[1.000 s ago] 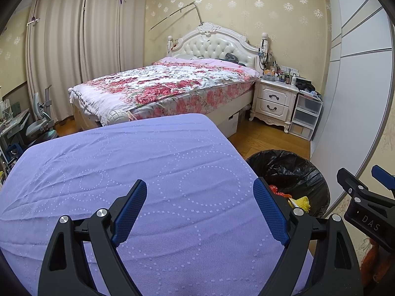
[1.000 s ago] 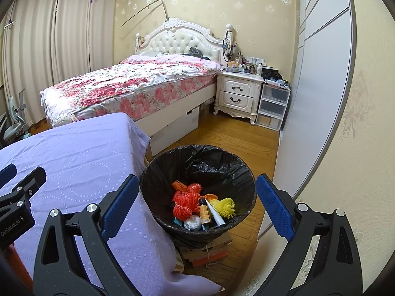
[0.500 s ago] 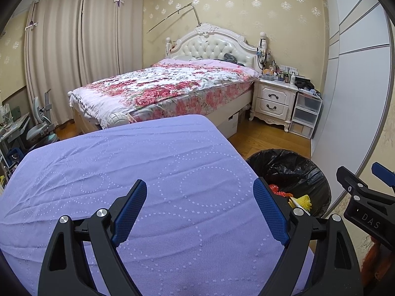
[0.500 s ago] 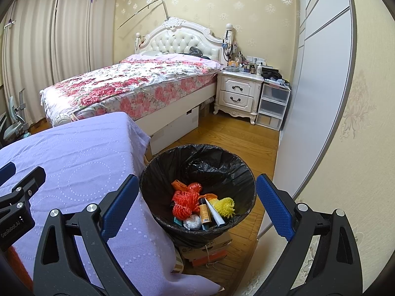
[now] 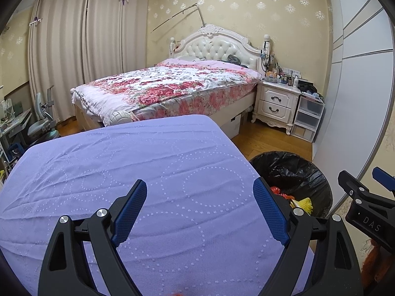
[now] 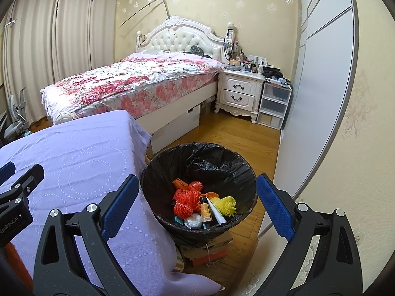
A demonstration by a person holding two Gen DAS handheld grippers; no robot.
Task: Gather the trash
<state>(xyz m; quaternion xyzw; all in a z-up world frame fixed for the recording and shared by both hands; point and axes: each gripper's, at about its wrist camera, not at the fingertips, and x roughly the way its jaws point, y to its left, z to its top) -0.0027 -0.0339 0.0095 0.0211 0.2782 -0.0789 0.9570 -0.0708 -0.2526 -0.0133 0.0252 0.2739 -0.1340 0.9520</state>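
Left gripper and right gripper, fingers released and empty as before; only slight camera drift. Trash lies in the bin; desk bare, collection apparently finished.

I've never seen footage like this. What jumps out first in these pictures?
Two open black grippers with blue pads fill the foreground: the left gripper over a lilac tablecloth, the right gripper above a black-lined bin holding bright orange and yellow trash. Behind stands a floral bed.
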